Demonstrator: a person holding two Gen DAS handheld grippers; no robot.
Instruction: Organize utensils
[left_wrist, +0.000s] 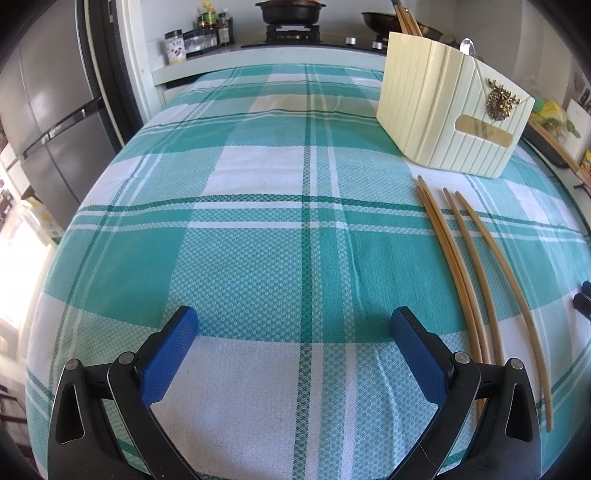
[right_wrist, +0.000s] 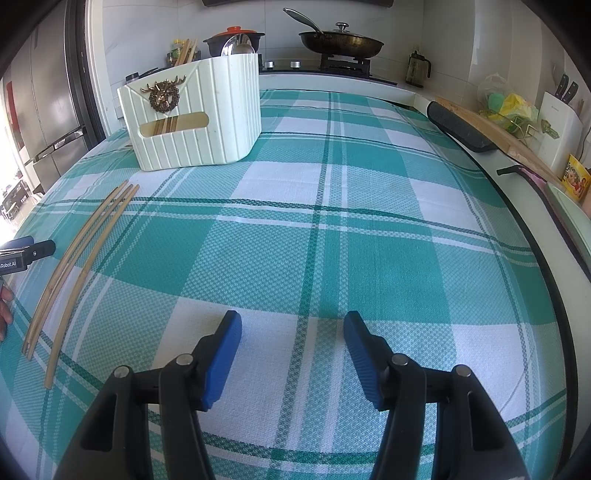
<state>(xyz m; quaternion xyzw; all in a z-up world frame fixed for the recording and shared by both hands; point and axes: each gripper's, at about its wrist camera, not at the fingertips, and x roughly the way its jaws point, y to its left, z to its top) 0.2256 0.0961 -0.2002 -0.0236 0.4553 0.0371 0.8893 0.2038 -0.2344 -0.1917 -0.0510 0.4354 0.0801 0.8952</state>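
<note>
Several bamboo chopsticks (left_wrist: 476, 273) lie side by side on the green checked tablecloth (left_wrist: 258, 240), in front of a cream ribbed utensil holder (left_wrist: 443, 114) with a gold deer badge. The holder holds chopsticks and a metal spoon. In the right wrist view the chopsticks (right_wrist: 74, 258) lie at the left and the holder (right_wrist: 195, 118) stands behind them. My left gripper (left_wrist: 295, 325) is open and empty, left of the chopsticks. My right gripper (right_wrist: 291, 325) is open and empty, right of them. The left gripper's tip shows in the right wrist view (right_wrist: 26, 253).
A stove with a black pot (left_wrist: 290, 13) and a frying pan (right_wrist: 340, 40) stands behind the table. A fridge (left_wrist: 48, 110) is at the left. A dark board (right_wrist: 458, 125), a knife block (right_wrist: 557, 122) and packets line the right counter.
</note>
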